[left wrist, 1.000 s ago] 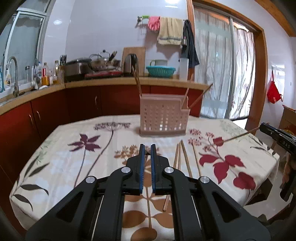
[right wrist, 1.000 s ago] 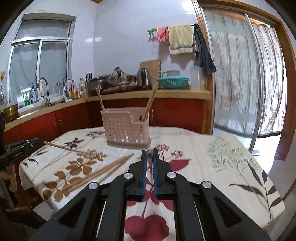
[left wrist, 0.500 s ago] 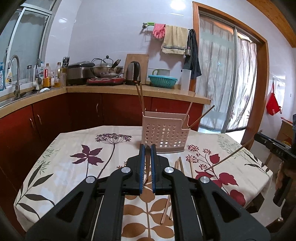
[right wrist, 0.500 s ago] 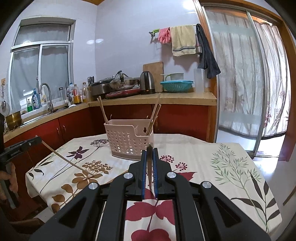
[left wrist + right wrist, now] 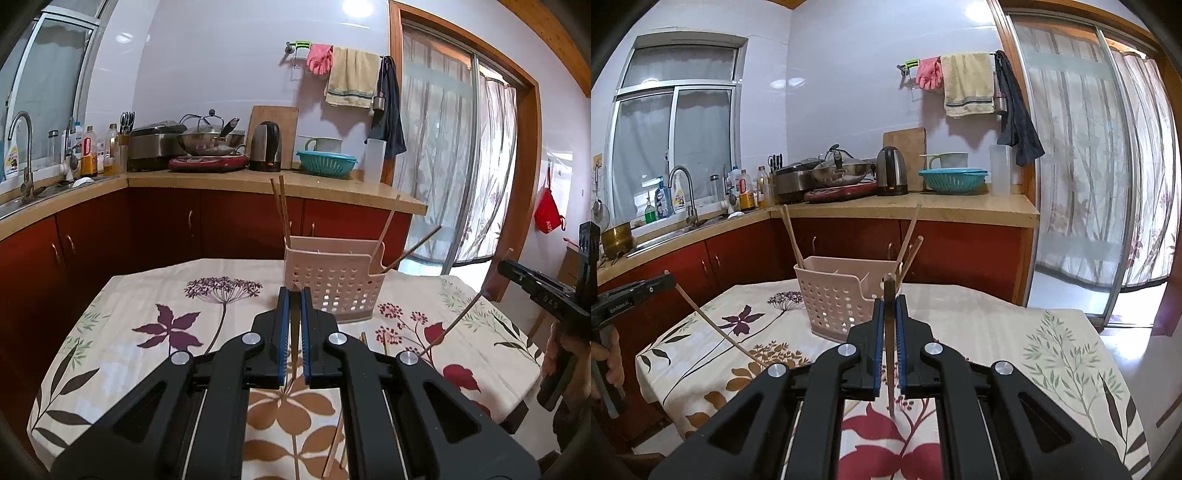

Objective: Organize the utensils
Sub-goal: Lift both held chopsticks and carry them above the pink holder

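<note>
1. Already partway done, as I judge it: the pink perforated caddy (image 5: 846,295) holds several wooden chopsticks. Two stand upright together at its left end (image 5: 280,206), and others lean out of its right end toward one o'clock (image 5: 910,240).

2. Left to do: I carry one chopstick in each gripper, and at least two loose chopsticks (image 5: 334,446) lie on the floral tablecloth (image 5: 129,332) at about five o'clock of my left gripper. So I reckon the job is somewhere around half finished.

3. My right gripper (image 5: 888,332) has its blue-padded fingers (image 5: 877,332) pressed together on a chopstick (image 5: 889,354), which stands near upright, top at twelve o'clock, tip hanging above the cloth.

4. My left gripper (image 5: 291,325) is likewise clamped on a chopstick (image 5: 294,343), a thin brown strip seen between the pads; in the right wrist view it slants down from that gripper toward four o'clock (image 5: 716,332).

5. The chopsticks look plain, slender, light brown wood, all alike.

6. The caddy sits on the far side of the table at twelve o'clock in both views, near both grippers but touching neither.

7. Beyond lie the red-fronted kitchen counter (image 5: 332,188) with a kettle (image 5: 266,146) and teal colander (image 5: 327,162).
</note>
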`<control>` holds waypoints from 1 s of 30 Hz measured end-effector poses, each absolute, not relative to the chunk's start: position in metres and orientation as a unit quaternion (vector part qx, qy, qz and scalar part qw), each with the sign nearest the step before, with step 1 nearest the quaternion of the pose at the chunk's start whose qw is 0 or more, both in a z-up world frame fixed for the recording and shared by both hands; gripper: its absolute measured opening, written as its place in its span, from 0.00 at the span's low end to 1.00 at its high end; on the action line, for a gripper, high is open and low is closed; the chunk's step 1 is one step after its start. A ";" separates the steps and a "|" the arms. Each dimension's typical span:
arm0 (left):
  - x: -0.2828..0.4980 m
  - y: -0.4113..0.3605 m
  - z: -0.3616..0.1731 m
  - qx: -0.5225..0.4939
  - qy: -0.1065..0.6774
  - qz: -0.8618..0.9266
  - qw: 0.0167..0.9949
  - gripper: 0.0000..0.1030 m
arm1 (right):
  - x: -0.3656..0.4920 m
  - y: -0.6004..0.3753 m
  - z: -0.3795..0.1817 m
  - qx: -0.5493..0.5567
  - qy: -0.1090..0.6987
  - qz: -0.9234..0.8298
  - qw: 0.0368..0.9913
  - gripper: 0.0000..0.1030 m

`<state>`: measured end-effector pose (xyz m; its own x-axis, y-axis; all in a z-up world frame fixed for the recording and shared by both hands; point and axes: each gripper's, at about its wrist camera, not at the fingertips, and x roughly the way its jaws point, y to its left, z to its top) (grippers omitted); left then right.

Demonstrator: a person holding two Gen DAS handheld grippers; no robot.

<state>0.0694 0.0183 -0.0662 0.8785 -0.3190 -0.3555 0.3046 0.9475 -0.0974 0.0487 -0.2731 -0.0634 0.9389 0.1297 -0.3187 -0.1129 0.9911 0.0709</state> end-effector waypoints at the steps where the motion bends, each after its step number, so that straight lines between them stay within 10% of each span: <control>1: 0.071 0.018 -0.066 -0.020 0.186 -0.162 0.969 0.06 | 0.050 -0.273 -0.063 0.028 0.163 0.063 0.984 0.07; 30: 0.155 -0.030 0.057 -0.001 0.024 -0.187 0.982 0.06 | 0.131 -0.261 0.035 0.025 0.040 0.106 0.993 0.07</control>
<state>0.1546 -0.0297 0.0567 0.9290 -0.3671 -0.0472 0.3670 0.9302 -0.0107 0.1308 -0.2612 0.0351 0.9745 0.2121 -0.0736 -0.2081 0.9764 0.0586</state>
